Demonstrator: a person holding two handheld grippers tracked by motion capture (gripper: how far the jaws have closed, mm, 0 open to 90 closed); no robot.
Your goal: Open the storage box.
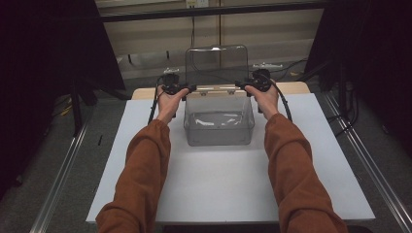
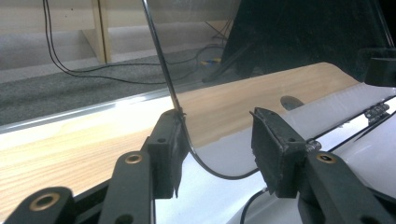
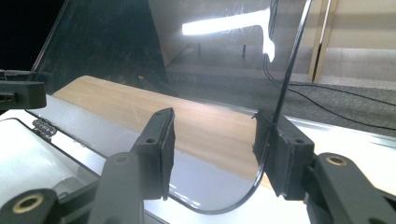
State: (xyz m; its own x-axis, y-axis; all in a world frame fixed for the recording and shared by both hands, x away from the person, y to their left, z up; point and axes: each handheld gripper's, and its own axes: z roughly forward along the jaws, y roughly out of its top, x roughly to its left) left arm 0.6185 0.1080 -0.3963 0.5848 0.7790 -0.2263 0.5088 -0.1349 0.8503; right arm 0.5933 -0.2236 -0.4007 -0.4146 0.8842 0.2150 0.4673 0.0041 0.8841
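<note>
A clear plastic box (image 1: 218, 137) stands at the middle of the white table top (image 1: 214, 184). Its clear hinged lid (image 1: 217, 65) is raised upright at the back. My left gripper (image 1: 187, 89) is at the lid's lower left corner and my right gripper (image 1: 241, 86) at its lower right corner. In the left gripper view the left gripper (image 2: 217, 140) is open, and the lid (image 2: 261, 56) has its rounded corner between the jaws, edge against the left jaw. In the right gripper view the right gripper (image 3: 215, 144) is open around the lid (image 3: 187, 56), edge against the right jaw.
A wooden board (image 1: 291, 87) lies under the white top at the far end. Cables (image 2: 93, 70) trail on the grey carpet beyond. Metal rails (image 1: 63, 165) run along both sides of the table. Dark panels (image 1: 43, 58) stand at left and right.
</note>
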